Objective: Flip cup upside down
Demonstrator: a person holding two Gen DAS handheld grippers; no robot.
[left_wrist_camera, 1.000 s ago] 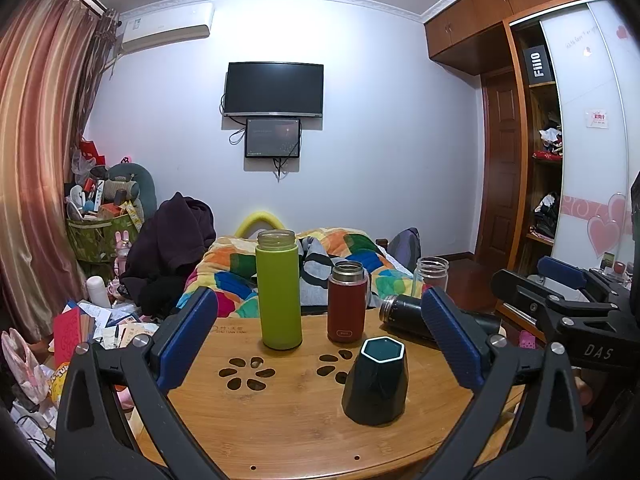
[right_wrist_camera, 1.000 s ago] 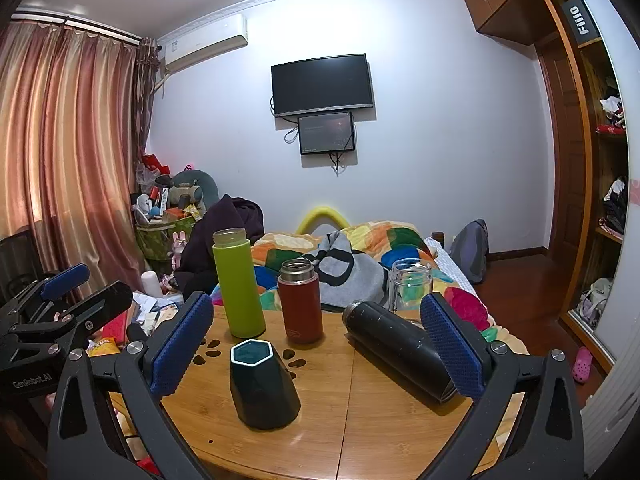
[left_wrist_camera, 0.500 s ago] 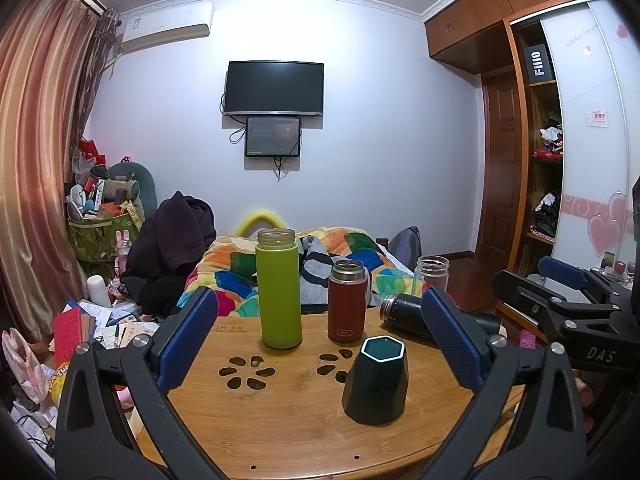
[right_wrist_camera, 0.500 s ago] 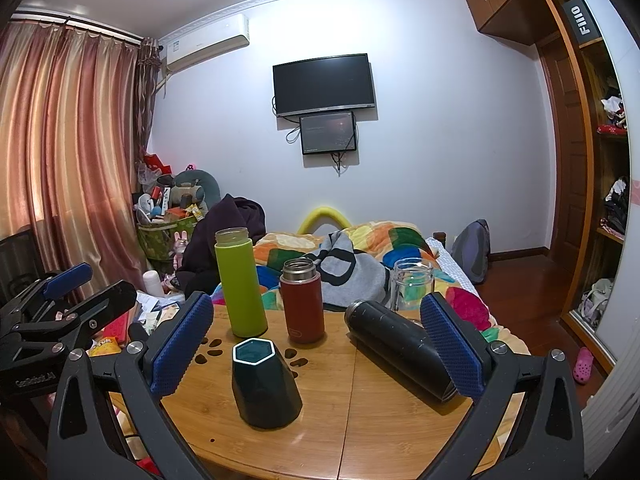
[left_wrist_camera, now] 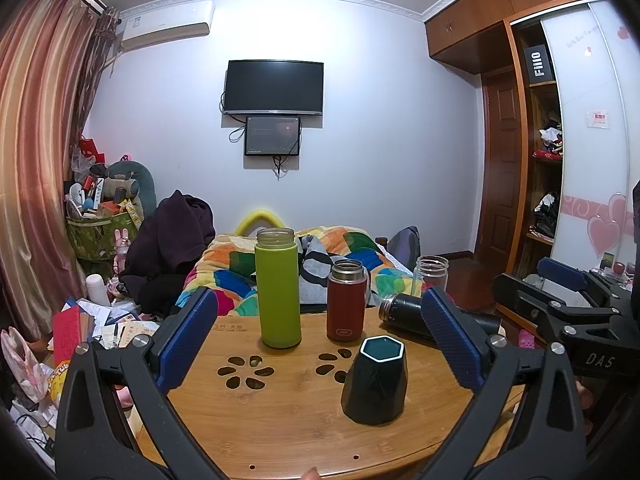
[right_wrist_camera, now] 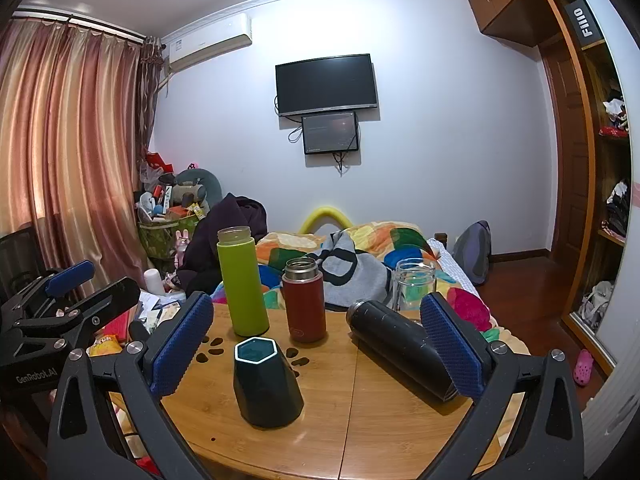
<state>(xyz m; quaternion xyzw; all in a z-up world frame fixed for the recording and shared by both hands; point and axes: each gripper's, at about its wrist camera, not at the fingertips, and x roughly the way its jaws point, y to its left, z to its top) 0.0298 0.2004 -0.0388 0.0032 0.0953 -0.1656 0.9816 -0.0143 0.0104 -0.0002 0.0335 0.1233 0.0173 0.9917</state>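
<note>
A dark green faceted cup [left_wrist_camera: 375, 384] stands upright, mouth up, on the round wooden table [left_wrist_camera: 280, 412]; it also shows in the right wrist view [right_wrist_camera: 266, 386]. My left gripper [left_wrist_camera: 320, 340] is open and empty, held back from the table with the cup low between its fingers. My right gripper [right_wrist_camera: 318, 344] is open and empty, the cup just right of its left finger. Each gripper shows at the edge of the other's view: the right one [left_wrist_camera: 576, 316] and the left one [right_wrist_camera: 60, 312].
On the table stand a tall green bottle [left_wrist_camera: 278, 288], a red flask [left_wrist_camera: 346, 300] and a clear glass jar [left_wrist_camera: 431, 274]. A black flask [right_wrist_camera: 400, 350] lies on its side at the right. A bed with a colourful quilt [left_wrist_camera: 332, 256] is behind.
</note>
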